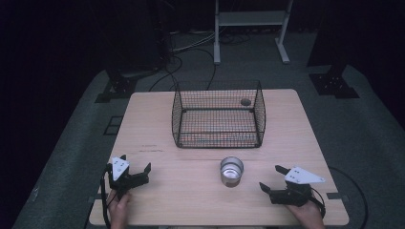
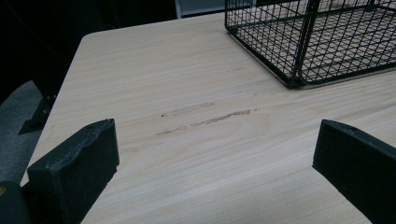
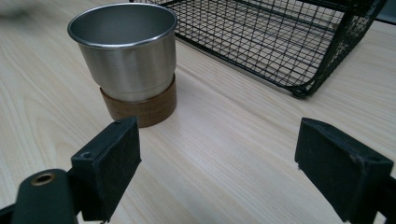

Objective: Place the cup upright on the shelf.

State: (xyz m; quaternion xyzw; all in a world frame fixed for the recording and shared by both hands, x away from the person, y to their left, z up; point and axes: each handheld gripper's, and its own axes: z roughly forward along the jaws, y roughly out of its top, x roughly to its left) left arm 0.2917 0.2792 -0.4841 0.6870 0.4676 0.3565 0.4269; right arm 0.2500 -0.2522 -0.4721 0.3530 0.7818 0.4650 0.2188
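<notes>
Nearest to the person, 2 hands rest at the front edge of the worktop, each holding a gripper low over the wood. At the front left corner the left gripper has its fingers spread wide with nothing but bare wood grain between them; it points toward the basket's near left corner and seems parked, kept out of the way. At the front right the right gripper is just as wide open and empty, its fingers angled inward toward the middle of the worktop, which I take as lining up for a reach.

A little farther in, between the 2 grippers and nearer the right one, stands the steel cup. It is upright, mouth up, and sits on a round brown wooden coaster that peeps out beneath its base. It is apart from both grippers and untouched.

Beyond the cup, near but not touching it, sits the black wire basket, open at the top. A small dark round thing shows at its far right corner; I cannot tell what it is. The open basket directly behind the cup looks like the likely place to put it.
</notes>
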